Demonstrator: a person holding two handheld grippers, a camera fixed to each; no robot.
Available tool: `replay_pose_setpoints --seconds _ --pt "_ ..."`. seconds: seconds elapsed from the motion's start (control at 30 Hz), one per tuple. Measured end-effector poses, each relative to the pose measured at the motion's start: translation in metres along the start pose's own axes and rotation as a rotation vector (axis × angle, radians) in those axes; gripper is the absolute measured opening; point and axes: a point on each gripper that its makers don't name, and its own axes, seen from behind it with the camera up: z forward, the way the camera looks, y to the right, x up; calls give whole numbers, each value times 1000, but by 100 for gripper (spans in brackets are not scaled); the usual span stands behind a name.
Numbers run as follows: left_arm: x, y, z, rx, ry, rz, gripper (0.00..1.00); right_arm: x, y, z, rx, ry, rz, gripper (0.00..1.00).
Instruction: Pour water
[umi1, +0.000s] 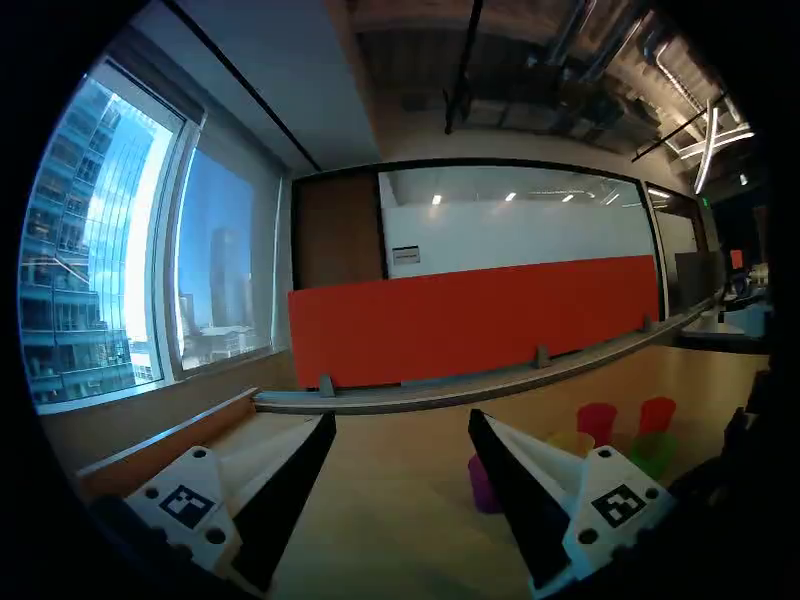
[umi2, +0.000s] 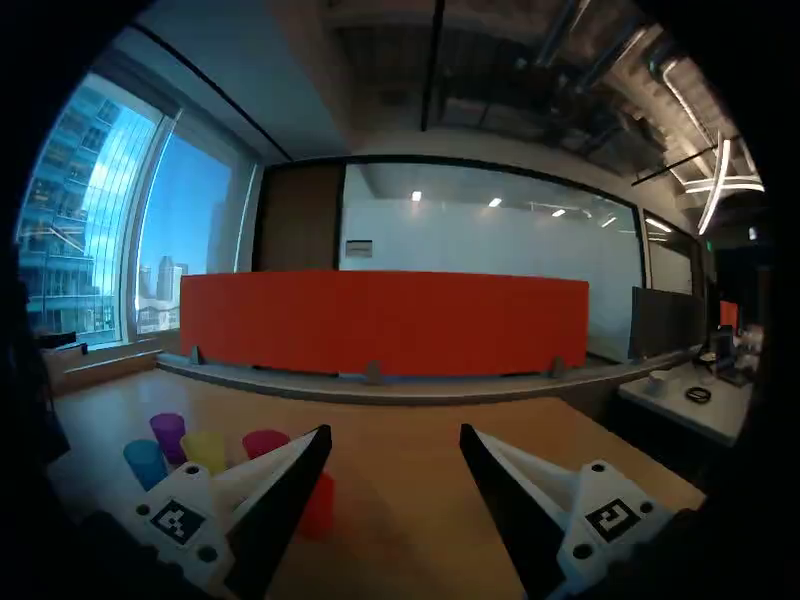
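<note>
In the left gripper view you are holding the left gripper (umi1: 400, 418) with fingers spread and empty above the wooden table (umi1: 400, 520), the coloured cups (umi1: 597, 420) standing beside its right-hand finger, while in the right gripper view you are holding the right gripper (umi2: 395, 430) equally spread, the coloured cups (umi2: 205, 450) clustering by its left-hand finger.

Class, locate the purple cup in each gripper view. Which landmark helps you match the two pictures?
Left gripper view: purple cup low, right of centre, half hidden behind a finger of the left tongs.
Right gripper view: purple cup lower left, next to the blue cup.
Shared landmark: the long orange partition.
</note>
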Motion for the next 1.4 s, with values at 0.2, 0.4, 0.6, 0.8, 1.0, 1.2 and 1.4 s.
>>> replay_pose_setpoints --seconds 0.2,0.4,0.6,0.8,1.0,1.2,1.4 --pt "-5 1 -2 15 23 2 99 6 2 2 -12 1 8 99" --pt "-18 -1 -4 28 25 -2 99 8 -1 4 -19 7 -11 99" --pt "-37 -5 -4 26 13 -29 99 7 -5 8 -17 2 9 99" --pt "-53 -8 -4 32 6 -45 99 8 -3 11 -26 1 26 99" --pt "-61 -9 -2 29 5 -56 99 8 -4 11 -30 1 15 99" --pt "-65 -8 -2 23 5 -65 99 11 -9 12 -28 2 7 99" --pt "-73 -8 -1 22 -10 -69 99 10 -10 14 -26 -2 16 99"
